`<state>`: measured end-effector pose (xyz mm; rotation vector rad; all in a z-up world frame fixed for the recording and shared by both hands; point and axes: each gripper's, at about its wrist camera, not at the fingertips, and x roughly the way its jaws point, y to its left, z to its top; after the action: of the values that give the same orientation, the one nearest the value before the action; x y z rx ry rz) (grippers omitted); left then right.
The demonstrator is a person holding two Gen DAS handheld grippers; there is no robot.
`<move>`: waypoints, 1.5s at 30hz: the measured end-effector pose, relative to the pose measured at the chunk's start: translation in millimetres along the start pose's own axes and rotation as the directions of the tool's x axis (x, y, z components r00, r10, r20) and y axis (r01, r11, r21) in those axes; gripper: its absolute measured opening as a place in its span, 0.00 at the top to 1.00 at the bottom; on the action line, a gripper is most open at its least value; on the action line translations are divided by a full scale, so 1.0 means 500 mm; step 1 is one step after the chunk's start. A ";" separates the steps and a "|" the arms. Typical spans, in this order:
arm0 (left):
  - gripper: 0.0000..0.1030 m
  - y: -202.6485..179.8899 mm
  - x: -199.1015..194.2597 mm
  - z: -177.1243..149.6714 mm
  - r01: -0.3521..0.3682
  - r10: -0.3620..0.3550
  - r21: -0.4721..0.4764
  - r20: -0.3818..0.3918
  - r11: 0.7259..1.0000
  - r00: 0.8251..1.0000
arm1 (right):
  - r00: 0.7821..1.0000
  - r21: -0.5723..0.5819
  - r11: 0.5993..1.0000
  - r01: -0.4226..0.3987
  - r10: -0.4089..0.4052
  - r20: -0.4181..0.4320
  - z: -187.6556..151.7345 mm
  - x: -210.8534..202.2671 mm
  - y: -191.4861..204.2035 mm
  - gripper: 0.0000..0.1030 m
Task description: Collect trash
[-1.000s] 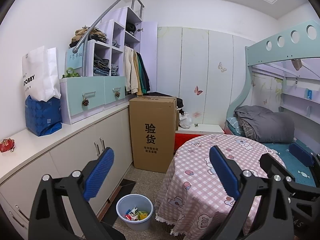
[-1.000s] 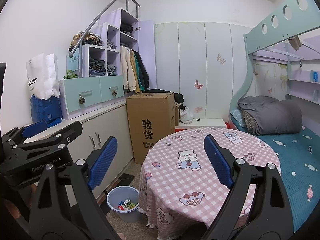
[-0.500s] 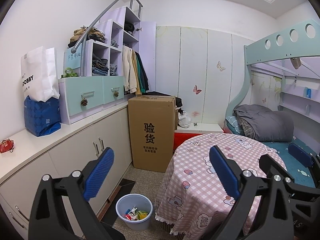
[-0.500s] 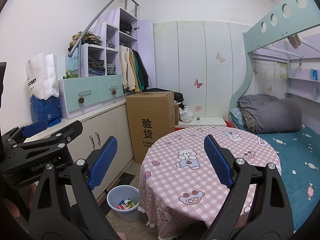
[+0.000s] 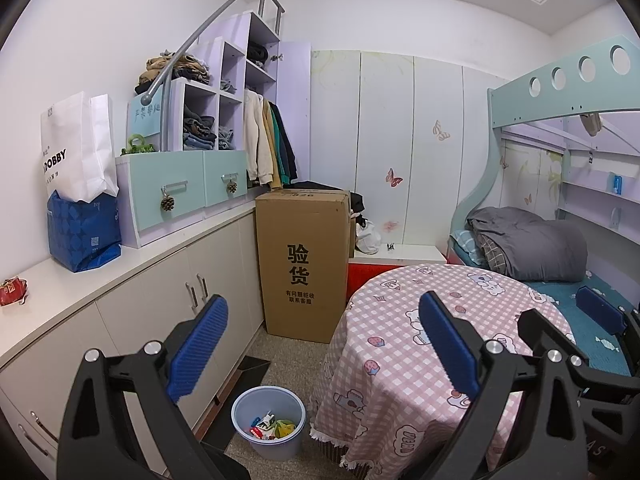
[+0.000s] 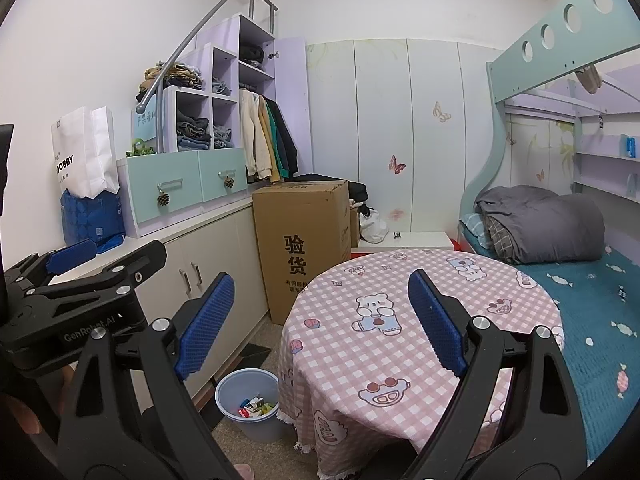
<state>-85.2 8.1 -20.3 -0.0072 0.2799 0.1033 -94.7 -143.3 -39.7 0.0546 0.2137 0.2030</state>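
The blue bin (image 5: 269, 420) stands on the floor beside the round table (image 5: 440, 344), with colourful trash (image 5: 272, 428) already inside. Both the left gripper (image 5: 320, 344) and the right gripper (image 6: 320, 320) hang with jaws apart, holding nothing. The scene fits either searching for more litter, such as the red wrapper (image 5: 12, 291) on the counter (image 5: 80, 280), or a finished collection.

My left gripper (image 5: 322, 344) hangs spread wide over the floor, my right gripper (image 6: 320, 324) just beside it on its right, also spread, above the round table (image 6: 420, 320). Down at the table's left foot sits the bin (image 5: 269, 420), trash (image 5: 272, 428) inside it, between the table and the cabinets (image 5: 160, 304) along the left wall. Behind the bin stands a tall carton (image 5: 302, 260), against the cabinet's far end. On the counter, two bags (image 5: 80, 200) sit left of the drawer unit (image 5: 180, 192). The bunk bed (image 6: 580, 240) lies right of the table, a rolled quilt (image 6: 540, 224) on it.
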 end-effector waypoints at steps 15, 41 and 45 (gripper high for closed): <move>0.08 0.002 0.004 -0.004 0.003 -0.003 0.004 -0.005 1.000 1.000 | 1.000 0.006 1.000 0.002 -0.002 -0.005 -0.009 0.002 0.002 0.14; 0.08 0.011 0.014 -0.013 0.011 -0.011 0.012 -0.012 1.000 1.000 | 1.000 0.013 1.000 0.003 -0.003 -0.010 -0.025 0.005 0.002 0.14; 0.08 0.010 0.014 -0.013 0.010 -0.010 0.013 -0.014 1.000 1.000 | 1.000 0.014 1.000 0.002 -0.002 -0.012 -0.026 0.006 0.000 0.14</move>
<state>-80.8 13.4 -28.4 0.0032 0.2944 0.0913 -94.4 -142.2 -52.8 0.0675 0.2275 0.1998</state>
